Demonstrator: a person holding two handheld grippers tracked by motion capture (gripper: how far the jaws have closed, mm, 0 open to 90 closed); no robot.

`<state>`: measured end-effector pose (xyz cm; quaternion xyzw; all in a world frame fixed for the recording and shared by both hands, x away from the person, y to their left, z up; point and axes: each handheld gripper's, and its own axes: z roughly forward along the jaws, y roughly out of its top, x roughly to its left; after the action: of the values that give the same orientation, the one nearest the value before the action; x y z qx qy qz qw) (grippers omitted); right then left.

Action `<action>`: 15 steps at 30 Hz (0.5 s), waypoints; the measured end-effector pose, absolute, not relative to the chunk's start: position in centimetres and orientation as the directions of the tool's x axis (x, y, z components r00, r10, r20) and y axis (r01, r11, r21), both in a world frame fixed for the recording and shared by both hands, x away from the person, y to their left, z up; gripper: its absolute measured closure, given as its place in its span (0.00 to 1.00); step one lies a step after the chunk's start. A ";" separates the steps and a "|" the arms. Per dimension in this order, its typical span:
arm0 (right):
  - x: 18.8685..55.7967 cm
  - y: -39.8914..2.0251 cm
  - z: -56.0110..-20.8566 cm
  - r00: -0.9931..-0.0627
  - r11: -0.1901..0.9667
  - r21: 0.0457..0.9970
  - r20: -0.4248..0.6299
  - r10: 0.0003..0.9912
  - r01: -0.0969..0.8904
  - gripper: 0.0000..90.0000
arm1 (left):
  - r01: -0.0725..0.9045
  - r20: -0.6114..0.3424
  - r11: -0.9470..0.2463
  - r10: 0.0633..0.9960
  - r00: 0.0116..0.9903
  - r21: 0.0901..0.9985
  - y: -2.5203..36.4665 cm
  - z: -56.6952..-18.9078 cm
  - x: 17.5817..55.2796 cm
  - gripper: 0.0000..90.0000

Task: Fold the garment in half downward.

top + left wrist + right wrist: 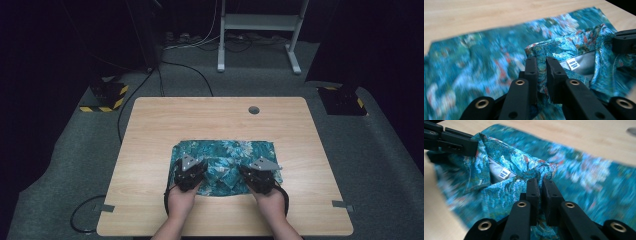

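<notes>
A teal shirt [225, 150] with a flowery print lies folded on the wooden table [150, 125]. Its near, collar end is lifted off the rest of the cloth. My left gripper [200, 170] is shut on the shirt's near left edge, with fabric pinched between the jaws [541, 61]. On the near right edge my right gripper [246, 172] is shut in the same way, cloth pressed between its pads [540, 182]. The open collar with a small white label [573, 64] [504, 174] hangs between the two grippers. Each gripper view shows the other gripper's black jaws farther off on the collar.
A round cable hole [254, 109] sits near the table's far edge. Behind the table, on grey carpet, stand a white desk frame [260, 30], loose cables and two stands with yellow-black striped bases [105, 97] [345, 100]. Bare wood surrounds the shirt.
</notes>
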<state>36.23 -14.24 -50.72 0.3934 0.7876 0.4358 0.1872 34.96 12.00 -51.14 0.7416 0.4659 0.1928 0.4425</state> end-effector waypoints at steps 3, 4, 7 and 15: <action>35.1 -14.7 -51.5 -0.634 0.332 0.811 0.062 0.771 0.482 0.88 | 0.531 -0.140 -0.172 0.856 0.497 0.830 12.4 -51.5 33.7 0.83; 34.8 -14.9 -51.6 -0.637 0.333 0.807 0.068 0.768 0.488 0.85 | 0.528 -0.132 -0.184 0.854 0.504 0.829 12.5 -51.4 33.5 0.81; 34.6 -15.7 -51.5 -0.637 0.318 0.808 0.090 0.765 0.496 0.79 | 0.518 -0.141 -0.155 0.862 0.486 0.842 13.5 -50.4 33.5 0.68; 37.1 -17.2 -49.5 -0.585 0.289 0.826 0.060 0.809 0.484 0.57 | 0.569 -0.115 -0.152 0.907 0.406 0.808 15.8 -48.8 38.7 0.58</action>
<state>37.05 -17.23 -49.55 0.4144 0.7802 0.4286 0.1895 38.69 15.78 -48.81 0.7305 0.5050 0.2053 0.4112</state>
